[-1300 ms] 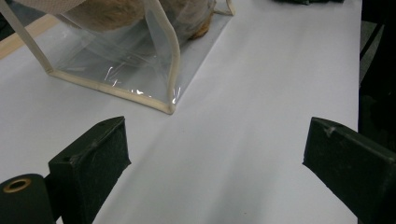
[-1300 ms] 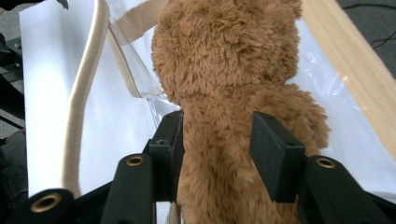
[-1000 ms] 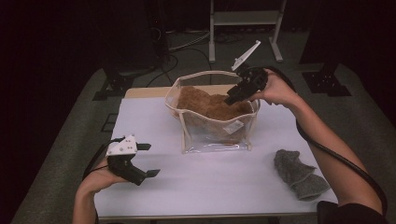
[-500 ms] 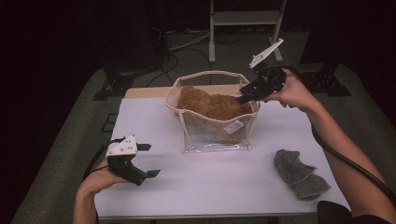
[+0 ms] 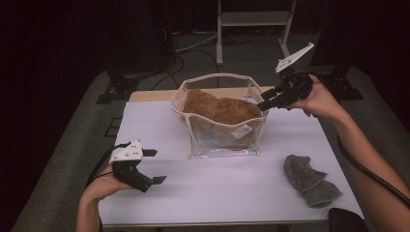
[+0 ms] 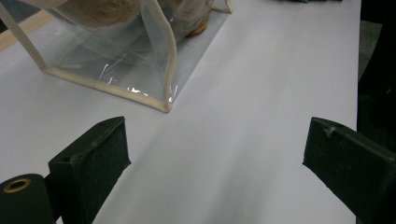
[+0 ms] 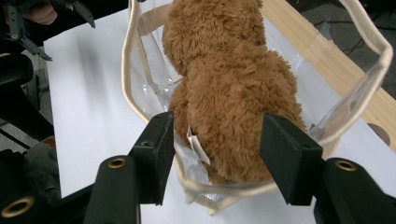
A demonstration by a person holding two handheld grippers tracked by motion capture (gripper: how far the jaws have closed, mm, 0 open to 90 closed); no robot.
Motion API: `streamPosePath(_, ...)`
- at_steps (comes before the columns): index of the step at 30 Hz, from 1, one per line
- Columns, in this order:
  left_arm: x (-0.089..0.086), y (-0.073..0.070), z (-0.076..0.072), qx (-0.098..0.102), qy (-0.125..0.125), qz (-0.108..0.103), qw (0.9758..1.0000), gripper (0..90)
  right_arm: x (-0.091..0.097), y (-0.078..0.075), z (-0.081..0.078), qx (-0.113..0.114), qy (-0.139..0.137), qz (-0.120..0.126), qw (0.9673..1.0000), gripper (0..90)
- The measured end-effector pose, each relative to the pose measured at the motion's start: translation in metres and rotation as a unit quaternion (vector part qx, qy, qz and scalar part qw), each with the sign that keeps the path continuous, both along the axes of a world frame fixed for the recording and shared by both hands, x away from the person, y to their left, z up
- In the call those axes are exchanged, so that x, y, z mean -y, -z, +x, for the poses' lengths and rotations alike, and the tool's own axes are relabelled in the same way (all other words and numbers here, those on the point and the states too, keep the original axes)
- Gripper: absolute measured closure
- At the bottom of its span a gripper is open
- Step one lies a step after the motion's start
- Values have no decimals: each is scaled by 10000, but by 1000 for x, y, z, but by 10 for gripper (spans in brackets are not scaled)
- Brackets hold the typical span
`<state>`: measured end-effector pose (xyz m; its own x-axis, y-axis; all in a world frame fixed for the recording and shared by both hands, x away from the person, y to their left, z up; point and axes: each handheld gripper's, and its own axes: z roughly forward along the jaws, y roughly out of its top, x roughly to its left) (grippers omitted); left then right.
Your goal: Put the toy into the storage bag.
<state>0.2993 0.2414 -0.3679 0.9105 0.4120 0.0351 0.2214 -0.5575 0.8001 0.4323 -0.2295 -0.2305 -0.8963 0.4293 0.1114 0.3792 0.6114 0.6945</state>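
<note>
Over on the left, you are resting your left gripper (image 5: 147, 166) low over the near left part of the white table (image 5: 232, 193), jaws spread wide with nothing but bare tabletop between them. In the left gripper view the near corner of the clear bag (image 6: 140, 70) is sitting ahead of those jaws, well apart from them.

Moving to the middle, the clear bag (image 5: 220, 128) with its cream trim is standing upright on the table, mouth open, and the brown plush toy (image 5: 217, 108) is lying inside it, filling the upper part.

Now to the right: you are holding your right gripper (image 5: 265, 102) at the bag's right rim, tips pointing in toward the toy. Its jaws have just been opening, and in the right gripper view they are standing apart above the plush toy (image 7: 233, 93), released, with the pads clear of the fur and the bag's rim (image 7: 205, 189) running below them.

Farther right and nearer to you, a crumpled grey cloth (image 5: 309, 181) is lying flat on the table, well apart from the bag and from both grippers.
</note>
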Motion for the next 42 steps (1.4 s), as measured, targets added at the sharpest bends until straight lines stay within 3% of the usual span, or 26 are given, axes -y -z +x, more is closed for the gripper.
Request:
streamPosePath(20,-1,2,1,-42,-17,-41,10000,59,31,10,-22,19,165,242,9996,421)
streamPosePath(42,-2,4,2,-60,-39,-28,10000,59,62,54,-37,-276,443,451,9976,395)
